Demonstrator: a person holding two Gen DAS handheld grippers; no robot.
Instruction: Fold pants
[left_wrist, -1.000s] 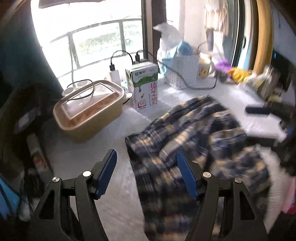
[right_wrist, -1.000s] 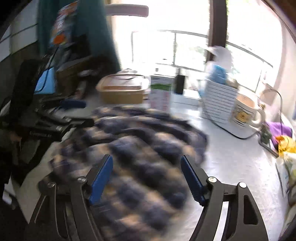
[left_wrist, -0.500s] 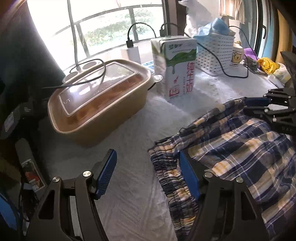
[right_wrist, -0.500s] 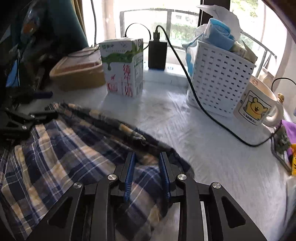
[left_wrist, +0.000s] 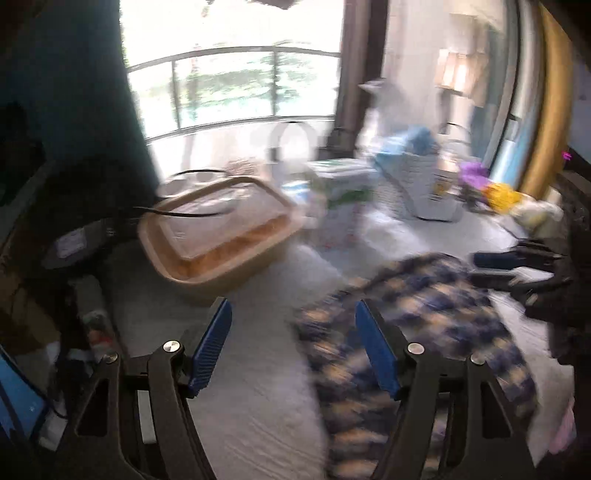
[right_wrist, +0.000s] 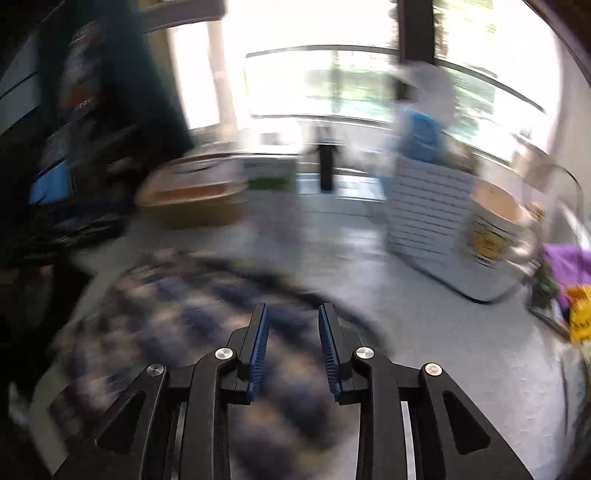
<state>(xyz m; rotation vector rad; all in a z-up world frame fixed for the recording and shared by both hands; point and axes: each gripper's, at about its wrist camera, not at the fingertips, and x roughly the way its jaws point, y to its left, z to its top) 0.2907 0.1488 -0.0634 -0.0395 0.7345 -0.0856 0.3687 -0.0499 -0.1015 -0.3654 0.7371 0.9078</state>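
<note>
The blue and yellow plaid pants (left_wrist: 417, 332) lie bunched on the white table (left_wrist: 258, 369), blurred by motion. My left gripper (left_wrist: 293, 332) is open wide and empty, raised above the table just left of the pants' edge. In the right wrist view the pants (right_wrist: 177, 325) spread under and left of my right gripper (right_wrist: 293, 332). Its jaws stand a little apart with plaid cloth seen between and below them; blur hides whether they pinch any. The right gripper also shows in the left wrist view (left_wrist: 517, 266), at the far side of the pants.
A tan lidded container (left_wrist: 218, 236) with a black cable sits at the back left. A milk carton (left_wrist: 343, 203), a white basket (right_wrist: 428, 214) and a mug (right_wrist: 495, 229) stand by the window. Purple and yellow items (right_wrist: 572, 280) lie at the right edge.
Both grippers have lifted and pulled back from the pants. The right jaws have opened slightly from their tight pinch. The left gripper stays open.
</note>
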